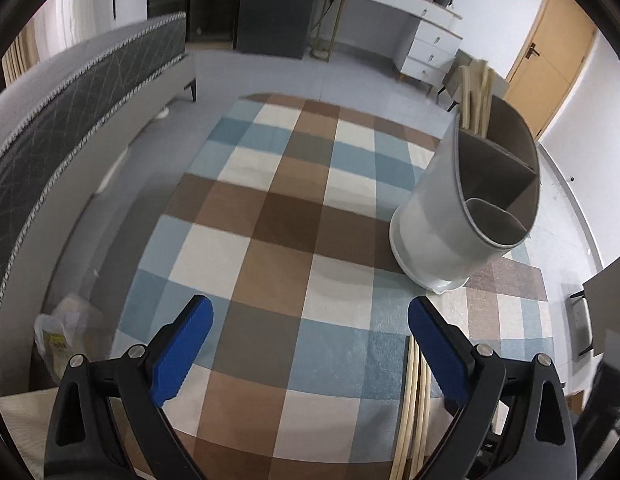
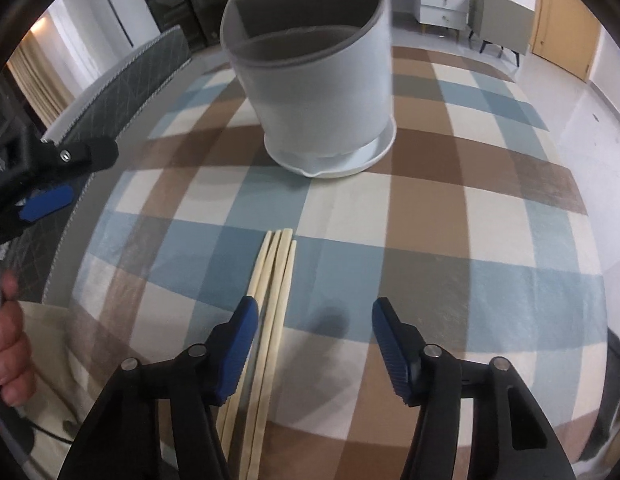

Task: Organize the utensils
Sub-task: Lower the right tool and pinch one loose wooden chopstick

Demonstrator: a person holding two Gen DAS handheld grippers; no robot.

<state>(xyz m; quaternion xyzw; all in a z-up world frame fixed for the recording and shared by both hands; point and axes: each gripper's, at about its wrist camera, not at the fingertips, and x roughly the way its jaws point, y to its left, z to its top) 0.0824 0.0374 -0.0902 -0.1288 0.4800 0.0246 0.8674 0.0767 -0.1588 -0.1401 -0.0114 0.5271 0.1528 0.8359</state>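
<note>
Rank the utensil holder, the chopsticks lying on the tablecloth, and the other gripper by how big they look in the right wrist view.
1. utensil holder, clearly largest.
2. chopsticks on the cloth, long but thin; they run close to the camera, which inflates them.
3. left gripper, only partly in view at the edge.

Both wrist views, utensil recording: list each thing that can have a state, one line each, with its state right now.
Left hand-held gripper: open, holding nothing, above the checked tablecloth.
Right hand-held gripper: open, holding nothing, over the loose chopsticks.
Loose chopsticks: lying flat on the cloth, side by side in a bundle.
Utensil holder: upright on its drip saucer, front compartment looks empty.
Stored chopsticks: standing in the holder's back compartment.
</note>
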